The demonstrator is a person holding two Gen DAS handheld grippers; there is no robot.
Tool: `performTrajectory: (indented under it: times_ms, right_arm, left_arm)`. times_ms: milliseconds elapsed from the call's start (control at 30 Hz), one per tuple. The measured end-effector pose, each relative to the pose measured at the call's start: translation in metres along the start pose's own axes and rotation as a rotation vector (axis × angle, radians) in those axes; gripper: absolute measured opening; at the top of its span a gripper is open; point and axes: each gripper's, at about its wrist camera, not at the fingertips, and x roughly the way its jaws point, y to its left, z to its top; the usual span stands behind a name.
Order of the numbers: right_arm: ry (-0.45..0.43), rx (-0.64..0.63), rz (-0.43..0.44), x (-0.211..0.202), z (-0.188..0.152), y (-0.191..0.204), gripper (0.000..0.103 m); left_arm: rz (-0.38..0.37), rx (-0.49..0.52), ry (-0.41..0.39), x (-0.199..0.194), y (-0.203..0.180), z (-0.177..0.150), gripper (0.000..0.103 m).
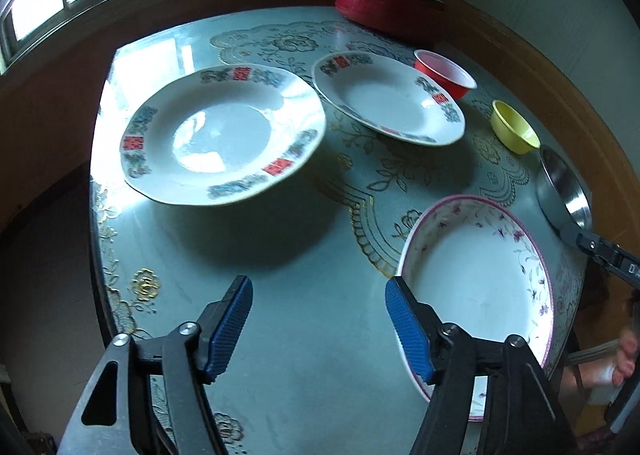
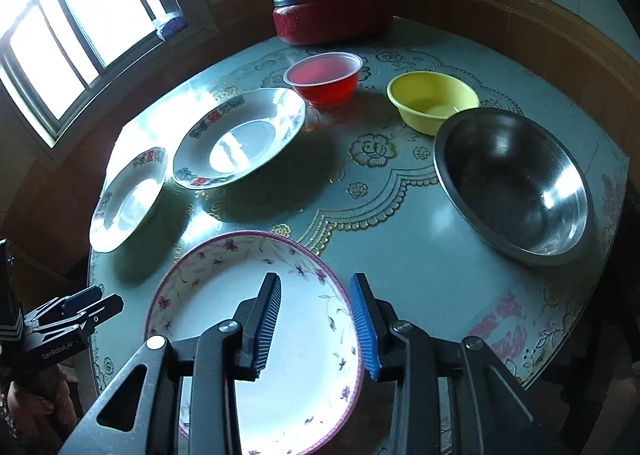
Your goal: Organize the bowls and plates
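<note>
Since stacking has not yet begun, every dish lies singly on the round table (image 2: 420, 255). At the left, two red-patterned plates (image 1: 224, 135) (image 1: 388, 99) are set side by side near the window. Nearest, the pink-rimmed floral plate (image 2: 256, 319) lies at the table edge; the left gripper (image 1: 318, 327) is held wide open and empty just beside its rim, while the right gripper (image 2: 316, 323) is held partly open above its right rim, apparently gripping nothing. Rightward, the red bowl (image 2: 324, 79), yellow bowl (image 2: 432, 99) and steel bowl (image 2: 512, 183) are grouped apart, presumably awaiting nesting.
</note>
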Motion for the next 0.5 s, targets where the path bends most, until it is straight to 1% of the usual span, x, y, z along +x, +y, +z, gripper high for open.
performTrajectory:
  times_ms: [100,233,433,500]
  right_arm:
    - [-0.006,-0.013,0.015,-0.001,0.001,0.016,0.036]
    - [0.015,-0.02,0.04,0.005,0.002,0.036,0.036]
    - [0.04,-0.049,0.079,0.015,0.005,0.067,0.037]
    - [0.043,-0.062,0.093,0.02,0.007,0.079,0.04]
  left_arm:
    - [0.011,-0.041,-0.034,-0.009,0.024,0.009,0.079]
    - [0.046,-0.066,-0.062,-0.015,0.05,0.021,0.086]
    - [0.113,-0.068,-0.098,-0.022,0.089,0.047,0.089]
    - [0.129,-0.066,-0.11,-0.023,0.1,0.058,0.094]
